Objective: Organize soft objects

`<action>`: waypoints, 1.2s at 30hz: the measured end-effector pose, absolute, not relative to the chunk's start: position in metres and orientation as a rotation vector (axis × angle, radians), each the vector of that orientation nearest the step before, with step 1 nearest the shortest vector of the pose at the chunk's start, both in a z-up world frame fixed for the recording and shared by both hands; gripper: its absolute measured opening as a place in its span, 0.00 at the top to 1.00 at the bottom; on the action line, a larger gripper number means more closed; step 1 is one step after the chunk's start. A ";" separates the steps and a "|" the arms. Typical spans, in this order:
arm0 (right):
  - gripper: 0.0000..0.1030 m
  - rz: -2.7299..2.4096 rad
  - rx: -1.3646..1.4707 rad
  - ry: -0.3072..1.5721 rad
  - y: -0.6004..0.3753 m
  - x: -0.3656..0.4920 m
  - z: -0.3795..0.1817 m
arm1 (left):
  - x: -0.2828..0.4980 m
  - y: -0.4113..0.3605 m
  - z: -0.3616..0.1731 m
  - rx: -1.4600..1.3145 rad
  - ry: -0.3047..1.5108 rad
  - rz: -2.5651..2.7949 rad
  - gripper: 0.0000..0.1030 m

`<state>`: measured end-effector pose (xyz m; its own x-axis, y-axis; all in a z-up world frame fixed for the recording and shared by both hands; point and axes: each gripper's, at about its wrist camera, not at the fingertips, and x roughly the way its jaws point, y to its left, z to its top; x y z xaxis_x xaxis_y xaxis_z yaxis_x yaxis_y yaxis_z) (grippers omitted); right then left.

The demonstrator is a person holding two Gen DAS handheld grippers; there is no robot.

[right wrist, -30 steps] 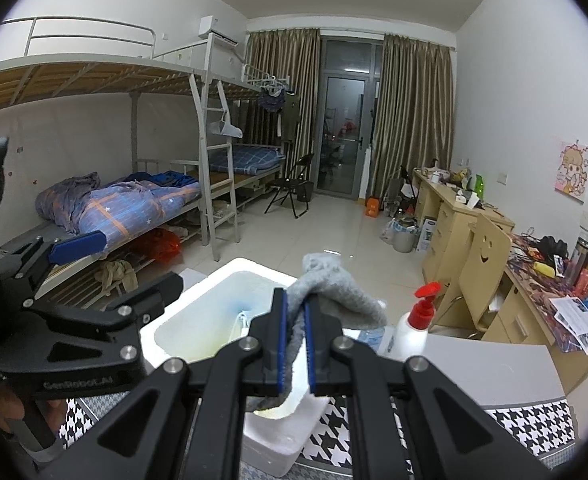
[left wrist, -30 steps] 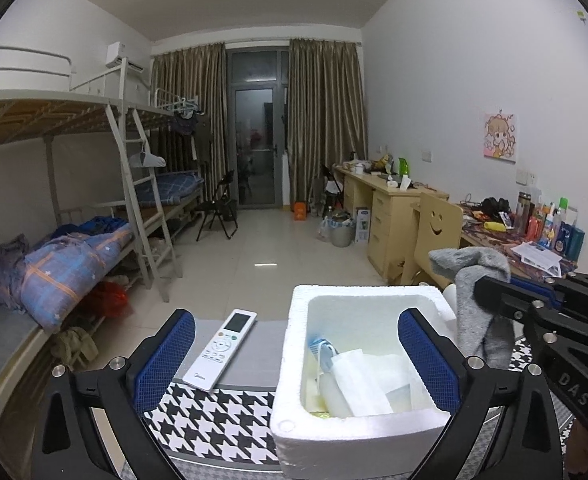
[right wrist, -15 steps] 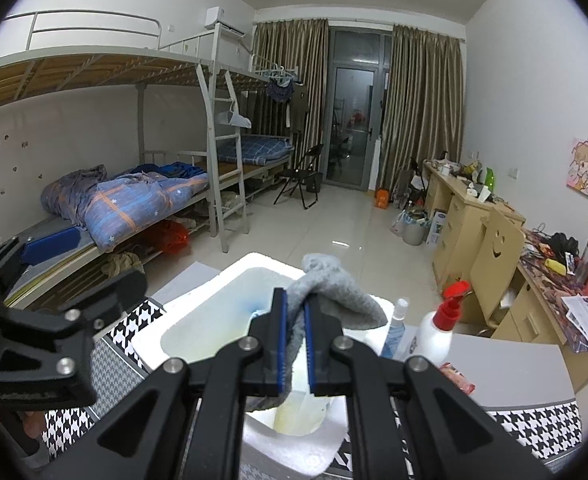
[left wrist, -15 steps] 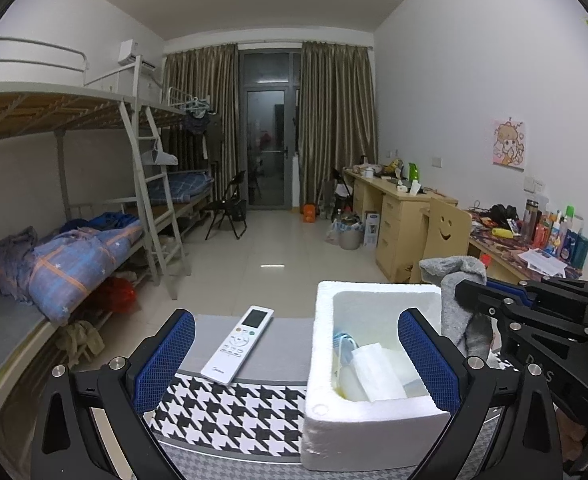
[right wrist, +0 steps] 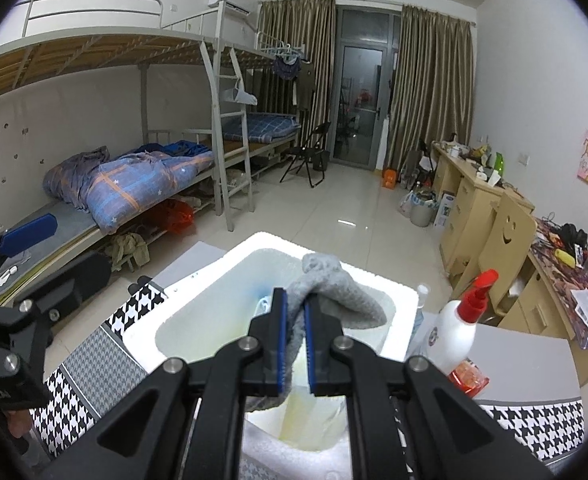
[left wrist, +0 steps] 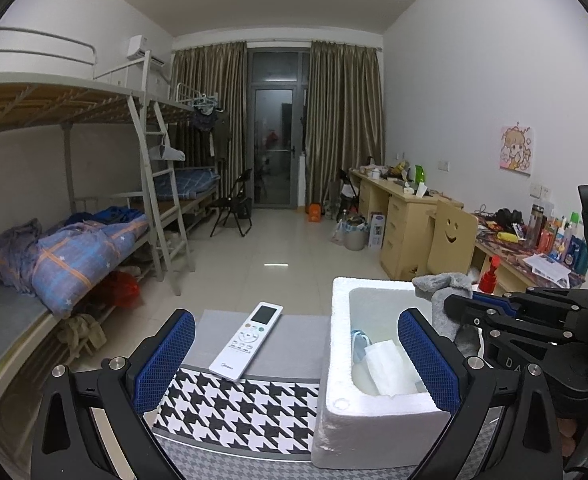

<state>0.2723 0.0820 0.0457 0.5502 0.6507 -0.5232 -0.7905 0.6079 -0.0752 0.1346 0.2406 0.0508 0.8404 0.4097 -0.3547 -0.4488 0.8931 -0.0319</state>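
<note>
A grey sock (right wrist: 334, 292) hangs folded between the pads of my right gripper (right wrist: 294, 300), which is shut on it. The sock is over the opening of a white foam box (right wrist: 213, 300) on the table. In the left wrist view the same sock (left wrist: 442, 292) and right gripper (left wrist: 466, 304) are at the box's (left wrist: 374, 416) far right corner. Inside the box lie a white folded cloth (left wrist: 386, 364) and something pale blue (left wrist: 358, 340). My left gripper (left wrist: 294, 316) stands open and holds nothing, its right finger in front of the box.
A white remote control (left wrist: 249, 340) lies left of the box on the houndstooth table cloth (left wrist: 233, 404). A white spray bottle with a red nozzle (right wrist: 458, 332) and a small bottle (right wrist: 420, 308) stand right of the box. Bunk beds on the left, desks and a chair on the right.
My right gripper has sunk with the sock closer over the box, which now fills more of its view. In the left wrist view the box has slid a little rightward.
</note>
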 end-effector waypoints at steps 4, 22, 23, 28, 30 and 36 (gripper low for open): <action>0.83 0.879 -0.335 0.495 0.085 0.272 0.043 | 0.134 0.245 0.049 -0.120 0.349 0.462 0.01; 0.38 0.871 -0.311 0.479 0.067 0.258 0.052 | 0.121 0.235 0.054 -0.116 0.348 0.450 0.01; 0.34 0.868 -0.300 0.472 0.062 0.256 0.054 | 0.120 0.233 0.055 -0.114 0.346 0.448 0.01; 0.16 0.869 -0.277 0.445 0.050 0.249 0.061 | 0.115 0.228 0.059 -0.107 0.344 0.439 0.01; 0.16 0.861 -0.272 0.432 0.046 0.246 0.064 | 0.114 0.226 0.060 -0.105 0.346 0.434 0.01; 0.16 0.851 -0.249 0.416 0.035 0.240 0.068 | 0.108 0.218 0.063 -0.108 0.345 0.428 0.01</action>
<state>0.2398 0.0347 0.0677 0.5859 0.6738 -0.4503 -0.7694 0.6370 -0.0478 0.1079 0.2179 0.0627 0.8530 0.3878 -0.3494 -0.4241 0.9051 -0.0308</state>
